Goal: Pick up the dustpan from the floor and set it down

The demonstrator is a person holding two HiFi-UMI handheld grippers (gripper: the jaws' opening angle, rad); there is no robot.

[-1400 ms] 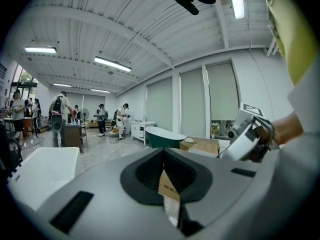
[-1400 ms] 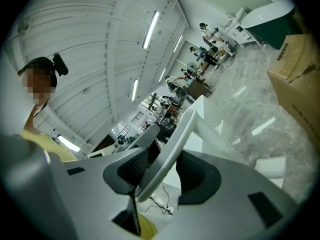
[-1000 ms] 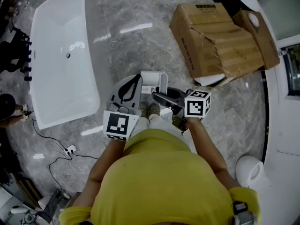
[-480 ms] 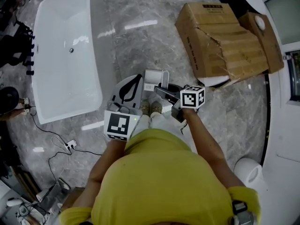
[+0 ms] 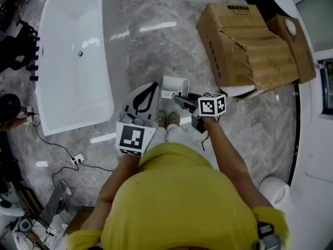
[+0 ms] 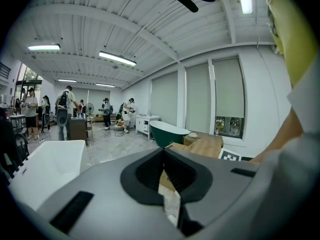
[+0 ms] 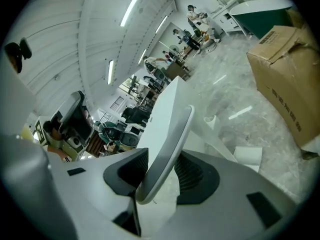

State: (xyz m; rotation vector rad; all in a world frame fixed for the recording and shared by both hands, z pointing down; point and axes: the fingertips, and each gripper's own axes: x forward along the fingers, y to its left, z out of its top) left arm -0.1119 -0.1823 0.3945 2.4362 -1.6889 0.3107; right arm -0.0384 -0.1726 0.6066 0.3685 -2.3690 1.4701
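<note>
Evidently the right gripper (image 7: 162,173) had its jaws clamped, just tightened, on the pale grey looped handle of the white plastic dustpan (image 7: 172,136). It held the dustpan upright, low at the grey marble floor (image 5: 156,51) by the person's shoes (image 5: 167,120), likely for setting down. The left gripper (image 6: 163,160), jaws together on nothing, hung alongside.

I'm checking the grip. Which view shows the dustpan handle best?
Right gripper view: the dustpan handle stands close-up between the jaws of the right gripper, which have just closed further on it. Head view shows it small; left gripper view, not at all.
</note>
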